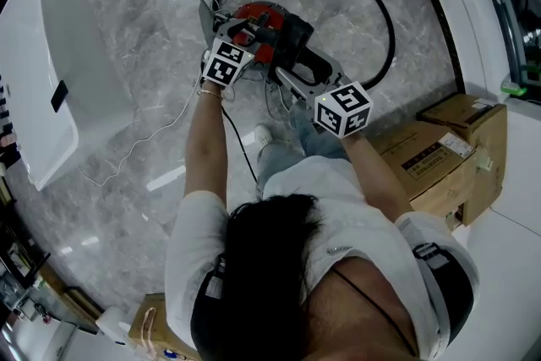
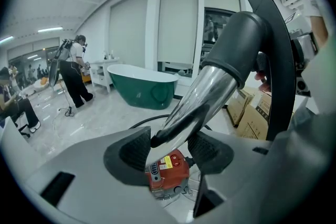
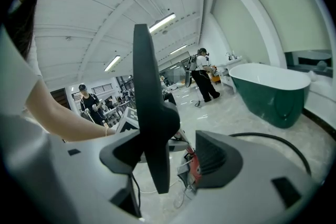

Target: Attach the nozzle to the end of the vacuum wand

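In the left gripper view, my left gripper (image 2: 168, 149) is shut on the near end of a chrome wand (image 2: 210, 92). The wand runs up and away into the dark grey neck (image 2: 247, 39) of the nozzle, whose long black head (image 2: 273, 60) crosses behind it. How firmly the neck sits on the wand I cannot tell. In the right gripper view, the nozzle head (image 3: 152, 113) stands edge-on between the jaws of my right gripper (image 3: 168, 157). It lies against the left pad, with a gap to the right pad (image 3: 210, 155). The head view has both grippers (image 1: 221, 28) (image 1: 283, 72) above the red vacuum (image 1: 258, 21).
A black hose (image 1: 385, 21) loops over the marble floor behind the vacuum. Cardboard boxes (image 1: 439, 156) stand to the right, a white unit (image 1: 42, 63) to the left. A green bathtub (image 2: 144, 92) stands farther off, and people (image 3: 202, 73) are working in the background.
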